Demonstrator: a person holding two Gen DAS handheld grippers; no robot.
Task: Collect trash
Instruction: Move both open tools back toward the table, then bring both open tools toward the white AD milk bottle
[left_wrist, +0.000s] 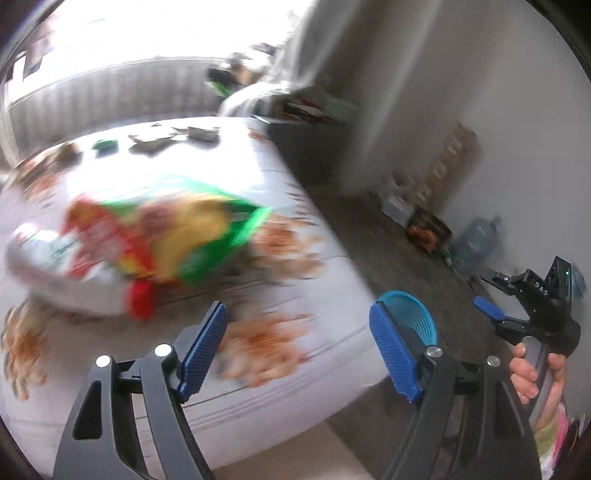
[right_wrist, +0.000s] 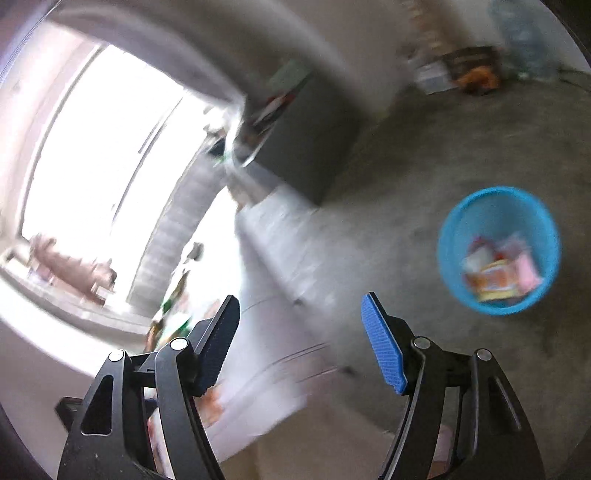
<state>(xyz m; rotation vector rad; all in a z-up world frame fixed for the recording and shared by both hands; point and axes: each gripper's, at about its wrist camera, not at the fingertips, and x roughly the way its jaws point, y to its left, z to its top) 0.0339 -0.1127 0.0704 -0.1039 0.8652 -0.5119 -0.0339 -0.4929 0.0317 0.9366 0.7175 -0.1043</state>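
A table with a white cloth patterned in orange (left_wrist: 266, 280) carries a blurred green, yellow and red snack bag (left_wrist: 166, 236) and a white bottle with a red cap (left_wrist: 74, 273). My left gripper (left_wrist: 299, 350) hovers open above the cloth, below and right of the bag, with nothing between its blue pads. A blue bin (right_wrist: 498, 251) stands on the floor holding several wrappers; its rim (left_wrist: 410, 314) also shows behind the left gripper's right finger. My right gripper (right_wrist: 299, 343) is open and empty over the table's corner, left of the bin. It also shows, held by a hand, at the right (left_wrist: 495, 317).
Small flat scraps and a green item (left_wrist: 105, 144) lie at the table's far side. A dark grey cabinet (right_wrist: 310, 147) stands beyond the table. A large water bottle (left_wrist: 476, 243) and boxes sit by the wall. The floor (right_wrist: 406, 166) is grey concrete. A bright window fills the back.
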